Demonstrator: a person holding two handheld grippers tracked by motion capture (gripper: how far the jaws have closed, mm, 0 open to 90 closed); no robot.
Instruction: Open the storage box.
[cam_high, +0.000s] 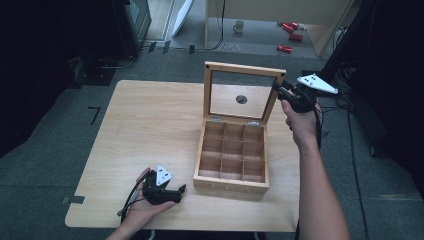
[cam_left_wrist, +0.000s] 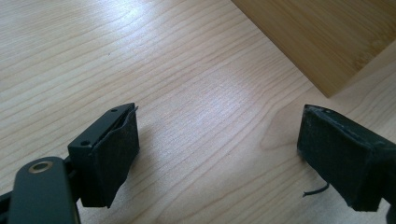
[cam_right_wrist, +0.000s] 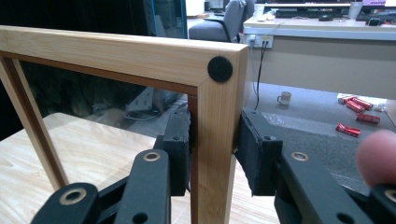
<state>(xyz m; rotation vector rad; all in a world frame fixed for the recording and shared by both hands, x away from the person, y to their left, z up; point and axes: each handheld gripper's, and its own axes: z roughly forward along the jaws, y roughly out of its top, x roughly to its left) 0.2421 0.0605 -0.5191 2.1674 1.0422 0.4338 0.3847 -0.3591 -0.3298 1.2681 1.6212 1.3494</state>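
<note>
Writing: no brand, label or lettering can be read on anything in the three views.
Box: a wooden box (cam_high: 232, 159) with nine compartments stands on the right half of the bench (cam_high: 150, 125), its glazed lid (cam_high: 242, 93) raised upright at the far side.
Right hand-held gripper: the right hand-held gripper (cam_high: 281, 90) pinches the right edge of the lid frame near its top far corner; the right gripper view shows one jaw on each face of the frame, both touching wood, below a round black pad (cam_right_wrist: 220, 69) on the corner.
Left hand-held gripper: the left hand-held gripper (cam_high: 176, 192) rests low at the near edge of the bench, just left of the box; its jaws are spread wide with bare bench between them.
Hard to make out: the compartments look empty, though their near floors are hidden by the dividers.
View differences: the right gripper view shows a mug (cam_right_wrist: 283, 98) and red packets (cam_right_wrist: 348, 129) on the floor beyond; the left gripper view shows a corner of the box wall (cam_left_wrist: 327, 37).
</note>
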